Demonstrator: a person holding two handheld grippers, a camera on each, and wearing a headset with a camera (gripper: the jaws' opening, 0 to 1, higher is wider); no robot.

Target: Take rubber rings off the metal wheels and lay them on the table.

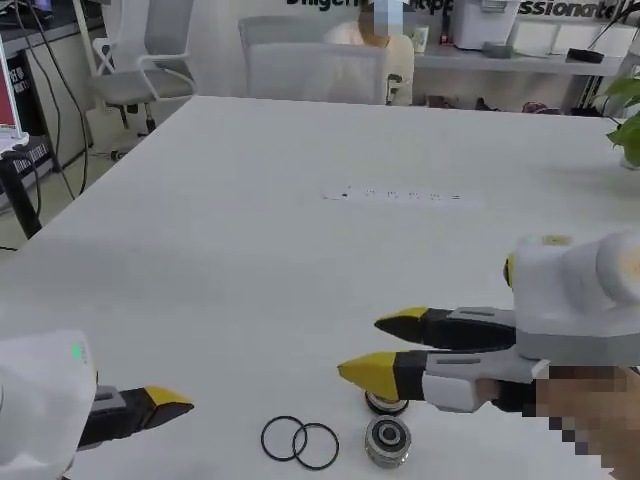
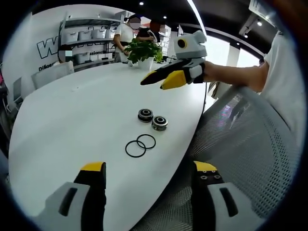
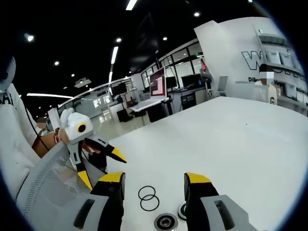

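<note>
The right gripper [image 1: 378, 346] hovers over the near edge of the table [image 1: 300, 250], its jaws spread apart and pinching nothing, pointing leftward across the work and roughly level with the surface. The left gripper [image 2: 149, 168] is also spread wide and empty; in the head view it sits at the lower left, well apart from the parts. Two rubber rings [image 1: 300, 441] lie flat on the table, overlapping each other, between the two grippers. Just to their right stand the two metal wheels, both lying flat with the bore facing up. The near wheel [image 1: 387, 440] shows a bright metal rim and appears bare. The far wheel [image 1: 385, 404] sits directly beneath the right gripper's lower jaw tip, which partly hides it; its edge looks dark, which may be a ring seated in the groove, though the views are too small to confirm. The governing relation is vertical: the far wheel lies straight below the right gripper's tips, so the right gripper is the nearer tool. Any seated ring lies in a horizontal plane around an upright axle, so the jaws would likely need to tip downward to catch its edge.
</note>
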